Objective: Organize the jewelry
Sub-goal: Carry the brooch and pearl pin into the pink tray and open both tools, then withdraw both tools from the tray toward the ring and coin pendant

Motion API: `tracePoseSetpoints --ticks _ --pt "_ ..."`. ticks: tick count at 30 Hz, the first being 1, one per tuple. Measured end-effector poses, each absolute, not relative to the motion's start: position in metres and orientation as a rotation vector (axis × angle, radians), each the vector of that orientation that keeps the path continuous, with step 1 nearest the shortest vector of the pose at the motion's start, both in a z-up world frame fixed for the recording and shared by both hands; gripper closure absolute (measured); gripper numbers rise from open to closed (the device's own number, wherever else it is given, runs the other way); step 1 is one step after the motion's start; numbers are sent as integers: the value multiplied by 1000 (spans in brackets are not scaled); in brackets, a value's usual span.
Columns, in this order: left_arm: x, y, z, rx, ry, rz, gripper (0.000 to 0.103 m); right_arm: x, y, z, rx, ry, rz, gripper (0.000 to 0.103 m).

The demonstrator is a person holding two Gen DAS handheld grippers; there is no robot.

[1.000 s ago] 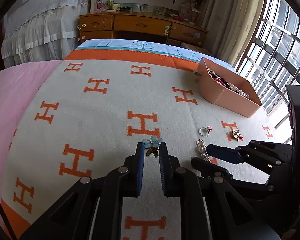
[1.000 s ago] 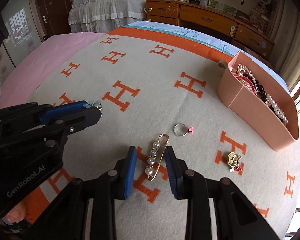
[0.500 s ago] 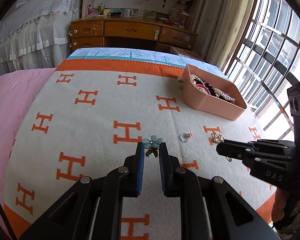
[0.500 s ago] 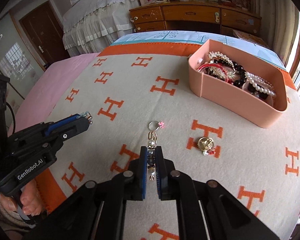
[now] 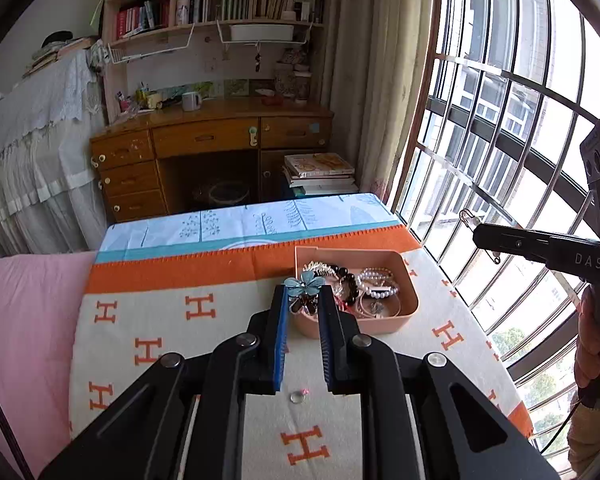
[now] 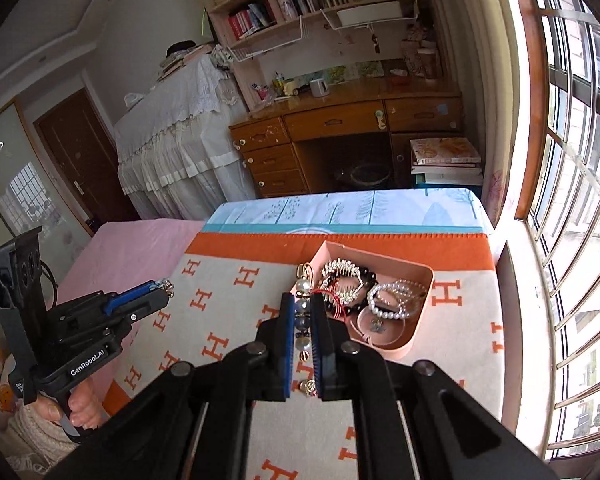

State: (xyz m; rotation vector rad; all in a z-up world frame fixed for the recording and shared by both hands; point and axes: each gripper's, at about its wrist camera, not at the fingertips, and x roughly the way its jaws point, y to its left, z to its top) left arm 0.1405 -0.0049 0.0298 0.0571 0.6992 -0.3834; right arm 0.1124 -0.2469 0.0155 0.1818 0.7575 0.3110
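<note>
Hidden: the ring (image 5: 299, 396) on the blanket (image 5: 172, 336) shows only between the left tongs' (image 5: 303, 300) arms; its stone is too small to make out.
Left tongs: clamped on a blue flower brooch (image 5: 304, 283), held up in the air just before the pink tray's (image 6: 422, 304) near wall.
Right tongs: the right tongs (image 6: 302, 312) have just closed and now pinch a pearl safety-pin brooch (image 6: 302, 322), lifted before the tray's near-left corner.
Tray: full of bead and pearl bracelets, tangled.
Room: bare blanket left of the tray; bed edge and window right of it.
</note>
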Motion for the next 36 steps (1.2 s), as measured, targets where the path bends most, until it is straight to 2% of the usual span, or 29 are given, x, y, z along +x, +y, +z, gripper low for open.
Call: tracePoseSetpoints --ticks 3,7,13,23,25,28,30,32,36 --pt "161 -30 46 100 677 -401 91 128 -257 27 195 736 292 96" --pt "196 -61 42 101 735 -465 91 152 -271 20 250 761 288 96" --pt "241 -100 7 108 867 -517 91 189 -285 -22 313 864 258 95" --pt "272 -122 -47 137 971 -495 90 224 -288 -77 306 990 162 95" --pt "276 -120 -51 130 980 -487 86 227 -286 -81 289 999 144 94" --pt "278 -114 -54 127 979 -471 74 227 -286 -84 292 1005 143 89" --pt "278 -109 -53 124 971 -460 61 227 -286 -84 286 998 146 84" --pt "277 -105 -51 122 959 -446 56 225 -286 -84 292 991 154 82" --pt "271 -98 -46 116 954 -439 54 216 -282 -80 284 980 173 82"
